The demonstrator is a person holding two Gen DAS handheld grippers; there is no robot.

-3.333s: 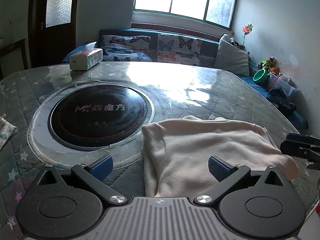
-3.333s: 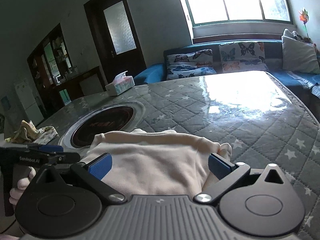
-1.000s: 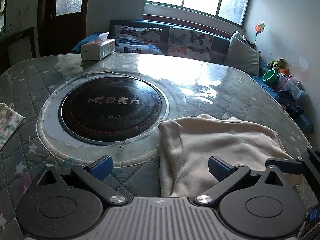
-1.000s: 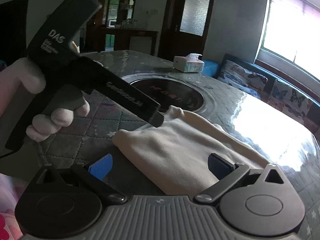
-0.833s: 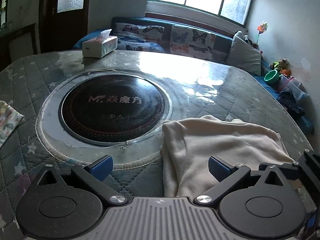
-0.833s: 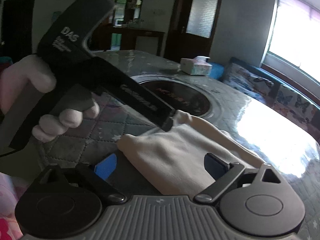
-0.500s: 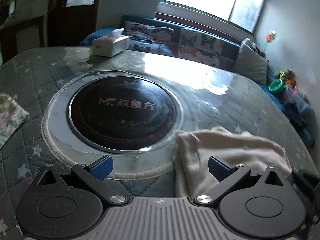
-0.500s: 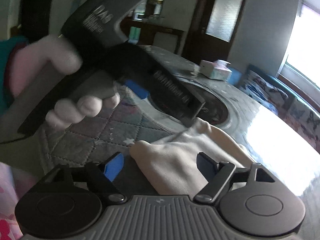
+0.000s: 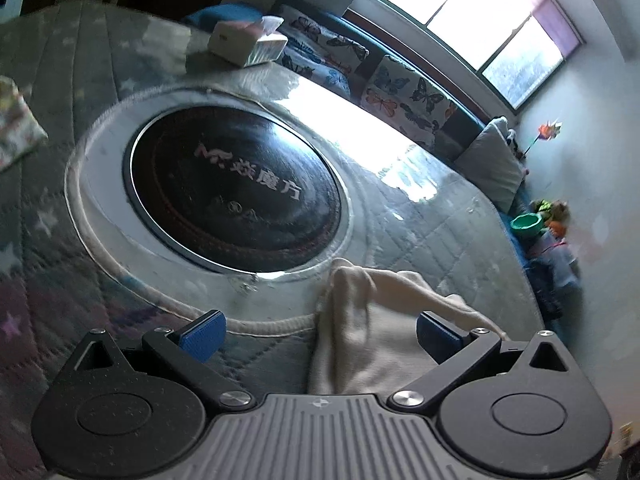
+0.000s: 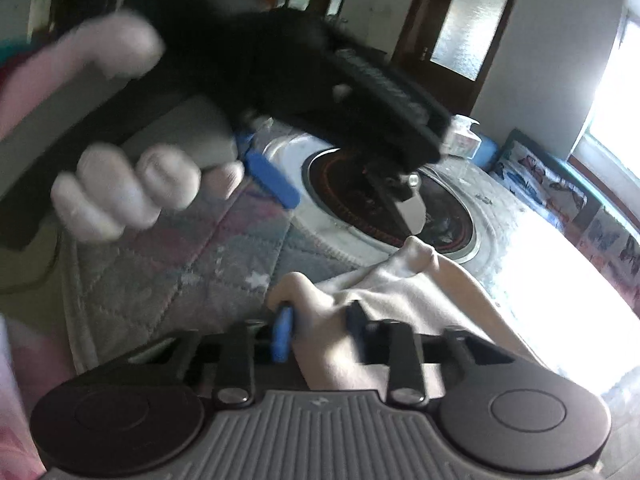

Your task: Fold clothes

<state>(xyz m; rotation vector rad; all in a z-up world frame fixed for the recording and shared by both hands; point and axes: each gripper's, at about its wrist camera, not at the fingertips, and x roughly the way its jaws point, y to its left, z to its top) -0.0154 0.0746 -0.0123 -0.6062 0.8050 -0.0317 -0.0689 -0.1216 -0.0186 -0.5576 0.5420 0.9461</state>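
A cream garment (image 9: 372, 328) lies bunched on the quilted table, beside the round black cooktop (image 9: 236, 192). My left gripper (image 9: 318, 330) is open, tilted above the garment's left edge, its blue pads (image 9: 202, 334) wide apart. In the right wrist view my right gripper (image 10: 320, 326) is shut on a fold of the cream garment (image 10: 400, 292) at its near corner. The left gripper's body (image 10: 320, 92) and the gloved hand holding it hang blurred above the table there.
A tissue box (image 9: 248, 42) stands at the table's far side. A patterned cloth (image 9: 16, 128) lies at the left edge. A sofa with butterfly cushions (image 9: 404, 88) runs under the window. A green bowl (image 9: 526, 224) and clutter sit at the right wall.
My right gripper has closed on the garment's corner, bunching it up. My left gripper has lifted and tilted, staying open. The garment is more gathered than before.
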